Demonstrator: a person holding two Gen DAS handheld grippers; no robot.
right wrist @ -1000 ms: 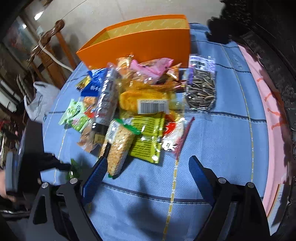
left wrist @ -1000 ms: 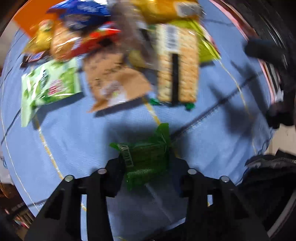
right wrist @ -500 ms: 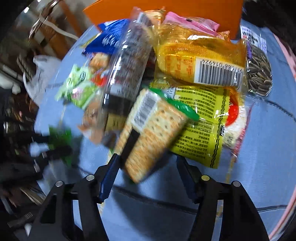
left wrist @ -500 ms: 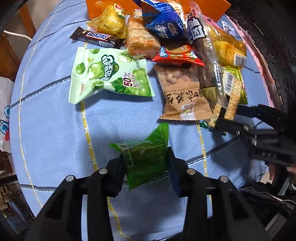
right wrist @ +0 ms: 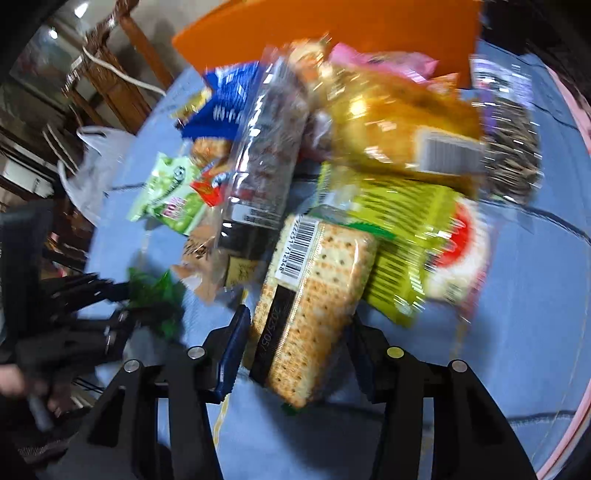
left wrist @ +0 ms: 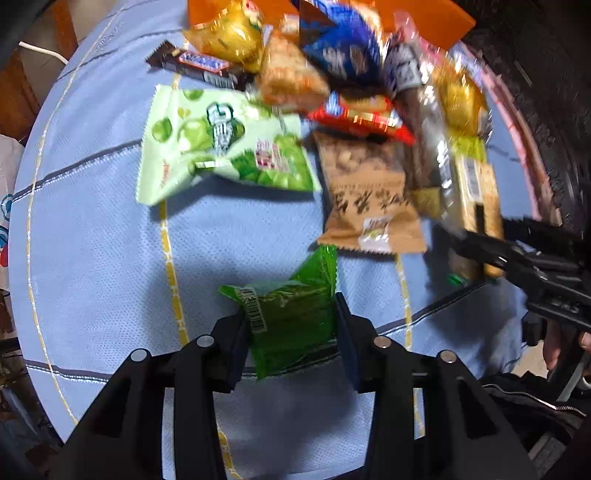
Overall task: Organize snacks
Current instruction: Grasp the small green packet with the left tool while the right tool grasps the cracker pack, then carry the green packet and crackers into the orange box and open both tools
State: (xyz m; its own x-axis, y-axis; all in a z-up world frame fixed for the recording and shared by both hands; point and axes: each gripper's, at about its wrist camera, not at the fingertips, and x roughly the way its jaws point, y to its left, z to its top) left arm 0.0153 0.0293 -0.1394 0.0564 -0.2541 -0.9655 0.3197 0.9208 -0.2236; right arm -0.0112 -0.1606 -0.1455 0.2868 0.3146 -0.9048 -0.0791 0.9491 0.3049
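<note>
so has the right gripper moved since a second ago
Yes. The right gripper has come forward and down toward the snack pile in front of the orange box, its jaws just closing around the cracker pack that lay ahead of it.

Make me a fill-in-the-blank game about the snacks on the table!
1. The left gripper holds a small ____ packet.
2. The right gripper has its fingers around a pack of ____.
3. The box behind the snack pile is ____.
4. The tablecloth is light ____.

Missing words: green; crackers; orange; blue
</note>
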